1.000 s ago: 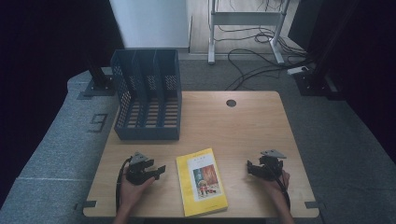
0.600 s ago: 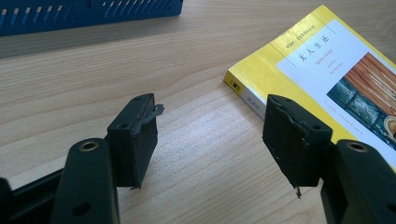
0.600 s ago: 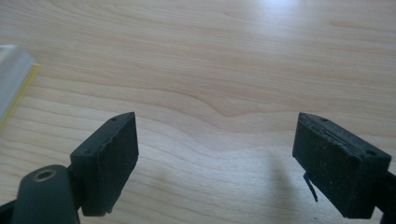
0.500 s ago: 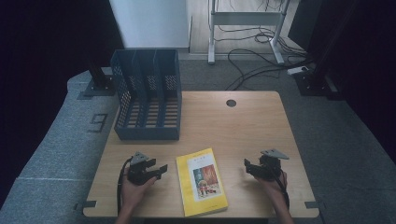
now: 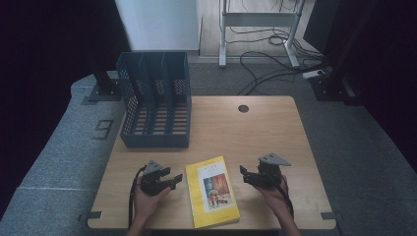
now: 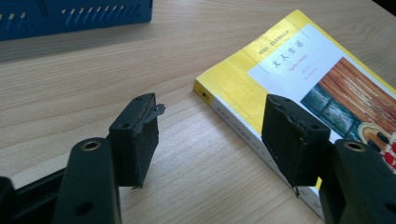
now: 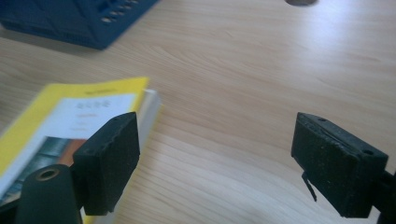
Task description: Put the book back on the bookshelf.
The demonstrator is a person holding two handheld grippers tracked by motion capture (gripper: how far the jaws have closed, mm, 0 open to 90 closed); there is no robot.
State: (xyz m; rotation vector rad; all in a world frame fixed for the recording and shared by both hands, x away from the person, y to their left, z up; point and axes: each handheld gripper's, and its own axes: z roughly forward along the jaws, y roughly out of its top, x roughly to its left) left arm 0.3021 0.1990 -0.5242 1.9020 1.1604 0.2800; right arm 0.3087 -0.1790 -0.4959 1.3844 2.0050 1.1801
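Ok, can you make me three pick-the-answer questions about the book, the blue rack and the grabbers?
1. Where does the book lie?
A. between the two grippers
B. inside the rack
C. on the floor

2. What colour is its cover's border?
A. red
B. yellow
C. green

3. How is the left gripper?
A. shut on the book
B. open, holding nothing
C. shut on the rack

Answers: 1 A, it lies flat on the table with the left gripper on one side and the right gripper on the other. 2 B, yellow edges frame the picture. 3 B, bare wood shows between its jaws; the rack stands farther back.
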